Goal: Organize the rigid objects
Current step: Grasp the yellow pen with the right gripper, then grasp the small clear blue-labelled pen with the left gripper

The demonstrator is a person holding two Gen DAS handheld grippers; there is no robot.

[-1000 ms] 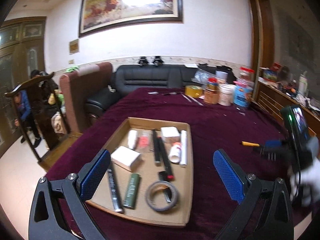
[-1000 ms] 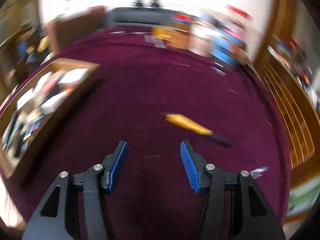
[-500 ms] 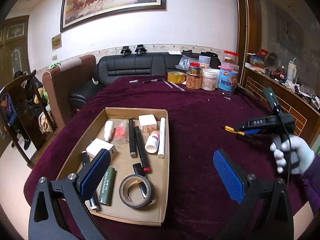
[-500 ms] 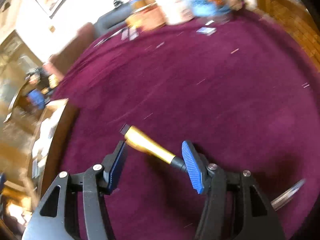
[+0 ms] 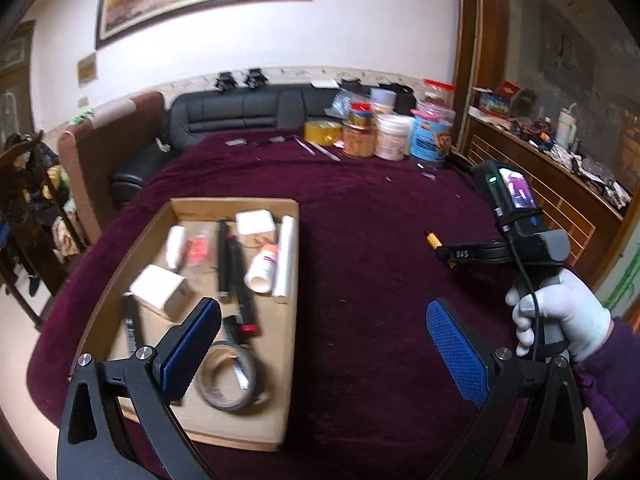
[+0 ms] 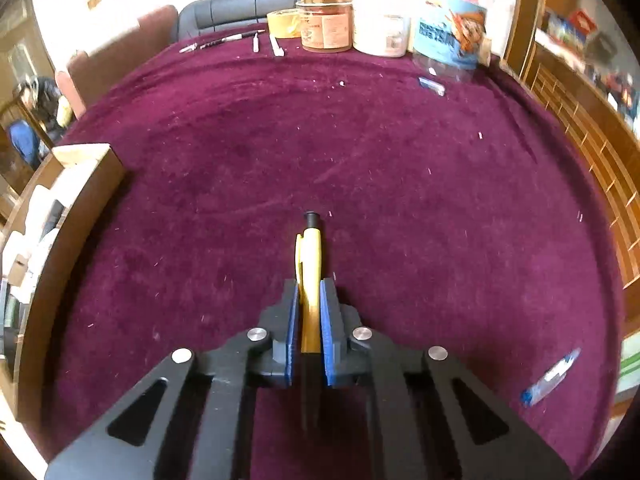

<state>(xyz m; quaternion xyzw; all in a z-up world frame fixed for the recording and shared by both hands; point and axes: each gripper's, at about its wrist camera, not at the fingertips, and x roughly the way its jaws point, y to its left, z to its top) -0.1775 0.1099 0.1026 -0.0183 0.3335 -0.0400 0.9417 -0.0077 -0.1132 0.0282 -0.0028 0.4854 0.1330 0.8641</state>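
Note:
My right gripper (image 6: 309, 292) is shut on a yellow pen (image 6: 309, 256) with a black tip, which points forward over the maroon tablecloth (image 6: 360, 152). In the left wrist view the right gripper (image 5: 448, 251) shows at the right, with the pen's end (image 5: 432, 239) sticking out leftward. My left gripper (image 5: 320, 336) is open and empty above the near end of a cardboard tray (image 5: 294, 280). The tray holds a tape roll (image 5: 230, 376), a white box (image 5: 158, 290), black pens (image 5: 236, 268), a white bottle (image 5: 262, 264) and other small items. The tray's corner (image 6: 92, 168) shows left in the right wrist view.
Jars and tubs (image 5: 394, 136) and a yellow tape roll (image 5: 322, 132) stand at the table's far edge, with loose pens (image 6: 224, 42) near them. A blue-and-white item (image 6: 550, 378) lies at the near right. A sofa (image 5: 240, 114) and chairs stand beyond; a wooden sideboard (image 5: 560, 200) runs along the right.
My right gripper has closed on the yellow pen and lifted it, so the pen now points forward between the pads. The left gripper's view has shifted slightly; it stays open.

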